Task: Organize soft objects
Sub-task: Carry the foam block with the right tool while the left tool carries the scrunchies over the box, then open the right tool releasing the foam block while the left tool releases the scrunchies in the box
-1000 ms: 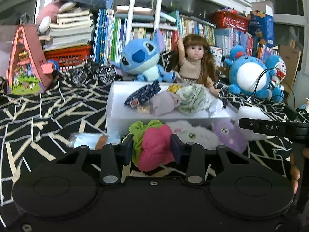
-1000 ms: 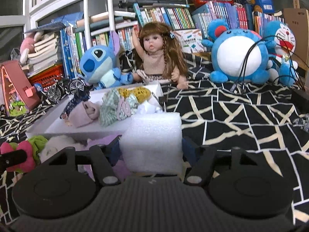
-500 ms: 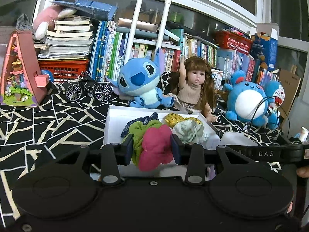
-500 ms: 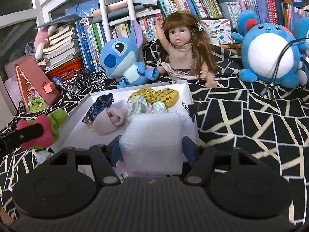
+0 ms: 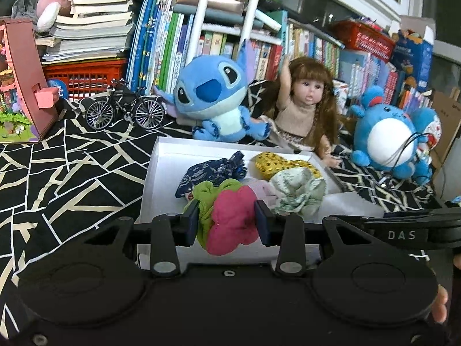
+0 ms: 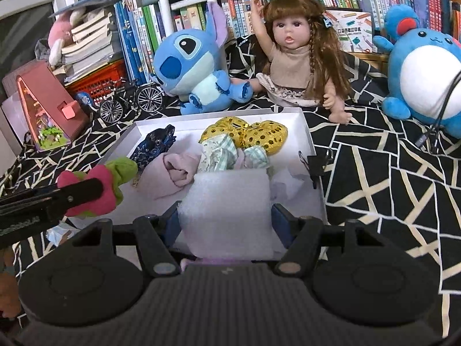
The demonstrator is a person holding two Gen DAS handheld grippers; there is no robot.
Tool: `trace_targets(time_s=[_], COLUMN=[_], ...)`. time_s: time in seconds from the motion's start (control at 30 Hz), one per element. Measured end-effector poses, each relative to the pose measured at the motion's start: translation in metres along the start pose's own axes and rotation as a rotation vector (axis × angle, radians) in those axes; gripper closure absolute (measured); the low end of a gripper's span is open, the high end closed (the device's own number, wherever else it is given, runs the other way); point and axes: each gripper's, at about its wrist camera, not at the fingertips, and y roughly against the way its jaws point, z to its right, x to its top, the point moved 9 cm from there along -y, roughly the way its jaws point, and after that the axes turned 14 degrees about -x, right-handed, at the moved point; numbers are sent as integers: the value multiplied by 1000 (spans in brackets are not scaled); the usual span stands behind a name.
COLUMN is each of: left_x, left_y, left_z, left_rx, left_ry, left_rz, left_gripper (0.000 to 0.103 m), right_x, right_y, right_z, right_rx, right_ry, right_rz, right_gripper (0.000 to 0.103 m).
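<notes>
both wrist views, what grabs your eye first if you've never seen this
The blue plush and long-haired doll sit side by side behind the white tray of fabric pieces. In front, the left gripper holds a pink and green soft toy; the right gripper holds a white foam block.

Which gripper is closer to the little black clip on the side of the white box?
Right. The right gripper, holding the white foam block, is just beside the black clip. The left gripper is over the box's opposite side.

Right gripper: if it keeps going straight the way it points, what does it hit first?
Likely the green checked cloth in the white box, just past the foam block in its jaws; depth is unclear, so possibly the box floor.
</notes>
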Motion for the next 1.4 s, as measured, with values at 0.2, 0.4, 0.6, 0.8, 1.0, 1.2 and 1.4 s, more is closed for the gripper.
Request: trace_targets(time_s=[0.2, 0.4, 0.6, 0.8, 1.0, 1.2, 1.4], left_x=[-2, -3, -3, 0, 2, -3, -8], left_y=[-20, -31, -36, -44, -50, -48, -46], left_z=[-12, -21, -21, -22, -25, -23, -20], left_rx=[35, 50, 55, 66, 75, 72, 69], left_ry=[5, 11, 5, -6, 8, -7, -13], left_rz=[-29, -46, -49, -52, -59, -71, -82], left_gripper=[66, 66, 65, 65, 64, 62, 57], right_x=[3, 9, 14, 16, 20, 8, 3], right_y=[-13, -12, -20, -29, -39, -44, -43], right_z=[-6, -9, -6, -9, -10, -9, -10], right_rx=[1, 20, 20, 30, 37, 35, 30], right_ry=[14, 13, -9, -46, -86, -86, -72], right_rz=[-21, -12, -25, -33, -42, -72, -80], right_gripper=[40, 41, 41, 41, 41, 41, 41])
